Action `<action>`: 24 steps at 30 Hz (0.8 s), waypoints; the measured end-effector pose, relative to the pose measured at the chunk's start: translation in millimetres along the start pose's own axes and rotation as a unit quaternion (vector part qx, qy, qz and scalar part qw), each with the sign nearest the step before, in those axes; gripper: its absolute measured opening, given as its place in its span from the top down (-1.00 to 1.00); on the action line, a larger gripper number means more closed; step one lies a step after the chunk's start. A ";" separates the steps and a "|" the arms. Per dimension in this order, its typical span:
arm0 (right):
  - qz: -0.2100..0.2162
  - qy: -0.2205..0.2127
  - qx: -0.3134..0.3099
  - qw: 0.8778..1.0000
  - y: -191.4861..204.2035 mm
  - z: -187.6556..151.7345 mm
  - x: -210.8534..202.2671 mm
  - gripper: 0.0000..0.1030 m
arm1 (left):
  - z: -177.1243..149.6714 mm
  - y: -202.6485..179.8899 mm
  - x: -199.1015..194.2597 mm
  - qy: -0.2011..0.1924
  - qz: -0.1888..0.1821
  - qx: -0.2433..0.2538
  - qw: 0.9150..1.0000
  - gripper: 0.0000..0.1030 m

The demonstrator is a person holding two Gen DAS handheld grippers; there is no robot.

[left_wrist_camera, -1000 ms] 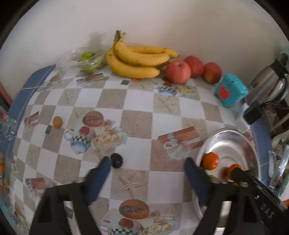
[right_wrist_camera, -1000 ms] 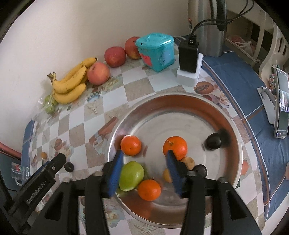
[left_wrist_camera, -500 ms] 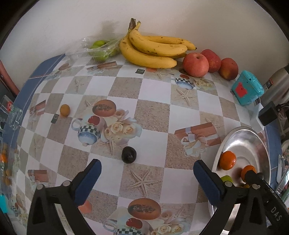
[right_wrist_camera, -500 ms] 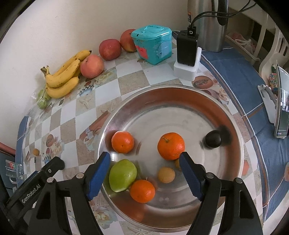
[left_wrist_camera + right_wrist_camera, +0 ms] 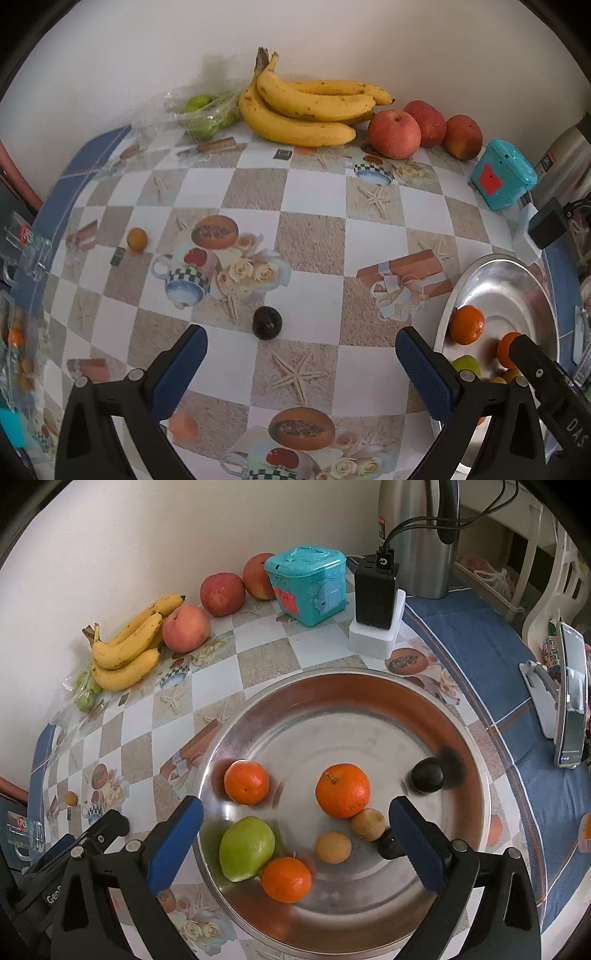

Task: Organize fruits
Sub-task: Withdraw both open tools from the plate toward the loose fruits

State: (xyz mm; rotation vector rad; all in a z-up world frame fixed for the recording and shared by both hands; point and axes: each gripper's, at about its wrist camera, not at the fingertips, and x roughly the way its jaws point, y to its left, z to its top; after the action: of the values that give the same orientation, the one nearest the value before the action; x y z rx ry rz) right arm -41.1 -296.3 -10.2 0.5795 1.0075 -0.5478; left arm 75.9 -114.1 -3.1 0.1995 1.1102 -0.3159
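1. The left gripper (image 5: 299, 354) hangs over the tabletop (image 5: 314, 206) with its jaws spread wide, having just been opening, and nothing lies between them.
2. Just beyond its blue pads (image 5: 181, 365) a dark plum (image 5: 267, 322) sits alone on the checked tablecloth, apart from both pads.
3. The right gripper (image 5: 295, 830) is likewise spread wide, its jaws having just been opening, above the near part of the steel basin (image 5: 369, 679); no pad presses on any fruit.
4. Nearest in the basin lie a green fruit (image 5: 246, 848) and an orange mandarin (image 5: 286, 878) touching it, then two small brown fruits (image 5: 332, 846) side by side.
5. A small dark fruit (image 5: 389, 843) is half hidden behind the right pad.
6. Further in are two more mandarins (image 5: 342, 790), well apart from each other, and a blurred dark plum (image 5: 427, 775) near the basin's right wall.
7. A small yellow-orange fruit (image 5: 137, 239) lies alone towards the tabletop's left edge.
8. At the far wall lie a bag of green fruit (image 5: 201, 110), a bunch of bananas (image 5: 306, 107) and three red apples (image 5: 394, 133) in a row.
9. Right of the apples stand a teal box (image 5: 308, 585), a black charger (image 5: 376, 594) on a white block, and a steel flask (image 5: 417, 535).
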 end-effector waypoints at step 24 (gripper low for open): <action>0.021 0.030 -0.065 0.997 47.3 -10.1 10.1 -0.95 | 20.0 70.4 -2.5 -0.009 0.053 0.000 0.999 -1.00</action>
State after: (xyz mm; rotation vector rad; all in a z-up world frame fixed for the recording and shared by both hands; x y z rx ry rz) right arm -11.6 -256.9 -14.2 0.5026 1.0773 -0.4267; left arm 116.2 -54.0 7.8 0.2544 1.0782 -0.2234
